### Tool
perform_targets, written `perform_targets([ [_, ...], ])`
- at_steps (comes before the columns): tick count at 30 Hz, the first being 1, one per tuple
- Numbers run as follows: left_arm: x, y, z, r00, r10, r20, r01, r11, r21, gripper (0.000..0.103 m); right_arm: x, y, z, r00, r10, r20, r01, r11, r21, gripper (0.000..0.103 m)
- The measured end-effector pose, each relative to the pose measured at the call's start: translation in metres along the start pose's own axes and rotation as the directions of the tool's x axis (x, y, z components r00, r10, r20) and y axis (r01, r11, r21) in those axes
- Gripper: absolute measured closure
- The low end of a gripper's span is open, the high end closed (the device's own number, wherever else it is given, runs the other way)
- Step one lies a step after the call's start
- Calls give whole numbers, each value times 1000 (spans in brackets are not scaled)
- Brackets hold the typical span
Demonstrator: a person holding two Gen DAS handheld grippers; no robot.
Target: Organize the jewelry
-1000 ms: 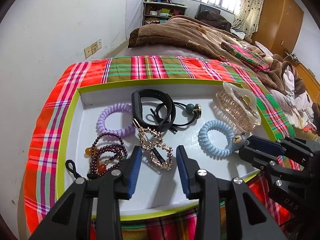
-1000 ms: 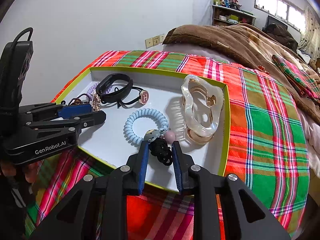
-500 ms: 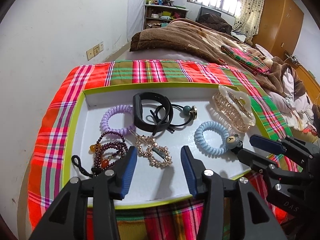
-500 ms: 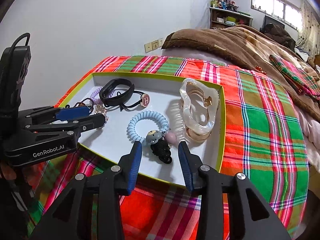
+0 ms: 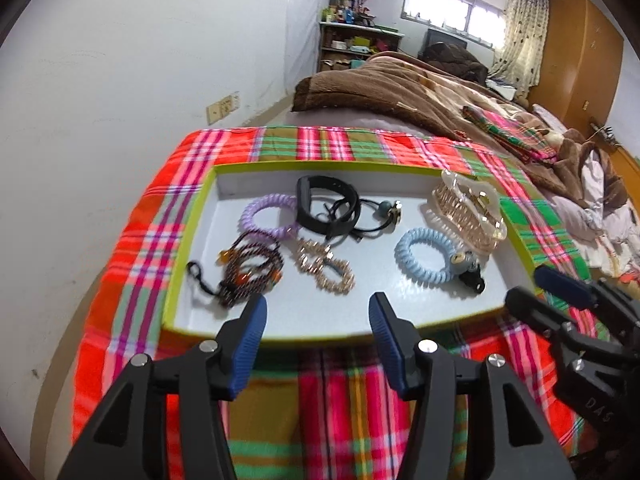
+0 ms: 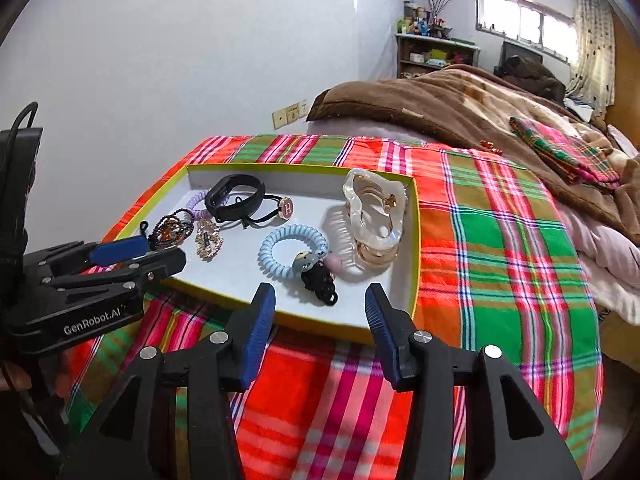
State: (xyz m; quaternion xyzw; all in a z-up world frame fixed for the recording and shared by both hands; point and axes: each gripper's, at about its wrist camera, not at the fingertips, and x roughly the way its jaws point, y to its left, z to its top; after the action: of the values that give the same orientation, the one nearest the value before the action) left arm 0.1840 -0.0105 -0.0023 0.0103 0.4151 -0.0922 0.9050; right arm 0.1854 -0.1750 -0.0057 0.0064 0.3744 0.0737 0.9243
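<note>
Holding both tools over the near edge of the tray, we see the left hand-held gripper with jaws opening and nothing between them; the right hand-held gripper is likewise opening and empty. Just beyond the left one lie a gold rhinestone clip and a dark beaded bracelet. Ahead of the right one sits a black hair tie with a bear charm touching a blue spiral hair tie, beside a clear claw clip. Plaid cloth covers the bed.
</note>
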Motion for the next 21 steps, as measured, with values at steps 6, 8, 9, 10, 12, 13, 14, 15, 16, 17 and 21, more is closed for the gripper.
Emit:
perform_targets([
  [6, -23, -6, -14, 998, 53, 41, -54, 999, 6, 48, -24, 7, -12, 998, -33, 44, 33, 999, 14, 55],
  [8, -29, -7, -18, 997, 65, 52, -65, 998, 9, 48, -30, 7, -15, 998, -41, 51, 39, 999, 26, 55],
  [9, -32, -7, -20, 996, 67, 55, -68, 998, 9, 48, -34, 7, -17, 998, -42, 57, 40, 999, 32, 55],
  [10, -36, -7, -23, 996, 66, 59, -67, 998, 6, 48, -38, 8, -19, 997, -43, 63, 40, 998, 38, 55],
  [12, -42, -6, -28, 996, 66, 64, -65, 998, -10, 48, -44, 8, -22, 997, -43, 69, 40, 998, 44, 55],
  [13, -45, -6, -31, 995, 70, 70, -69, 997, -19, 48, -48, 9, -24, 996, -45, 73, 42, 998, 47, 55],
  [14, -47, -6, -33, 994, 77, 76, -76, 997, -27, 48, -50, 9, -26, 996, -45, 75, 42, 998, 49, 55],
  [15, -49, -6, -35, 993, 88, 81, -86, 996, -30, 48, -53, 10, -28, 996, -45, 78, 41, 998, 50, 55],
  [16, -53, -7, -38, 992, 96, 86, -93, 995, -30, 48, -55, 11, -29, 996, -46, 79, 42, 998, 50, 55],
  [17, -55, -8, -40, 991, 100, 91, -98, 995, -30, 48, -57, 12, -31, 996, -46, 79, 42, 998, 48, 55],
  [21, -63, -7, -46, 988, 116, 101, -112, 993, -48, 48, -66, 17, -38, 995, -52, 87, 48, 998, 45, 55],
])
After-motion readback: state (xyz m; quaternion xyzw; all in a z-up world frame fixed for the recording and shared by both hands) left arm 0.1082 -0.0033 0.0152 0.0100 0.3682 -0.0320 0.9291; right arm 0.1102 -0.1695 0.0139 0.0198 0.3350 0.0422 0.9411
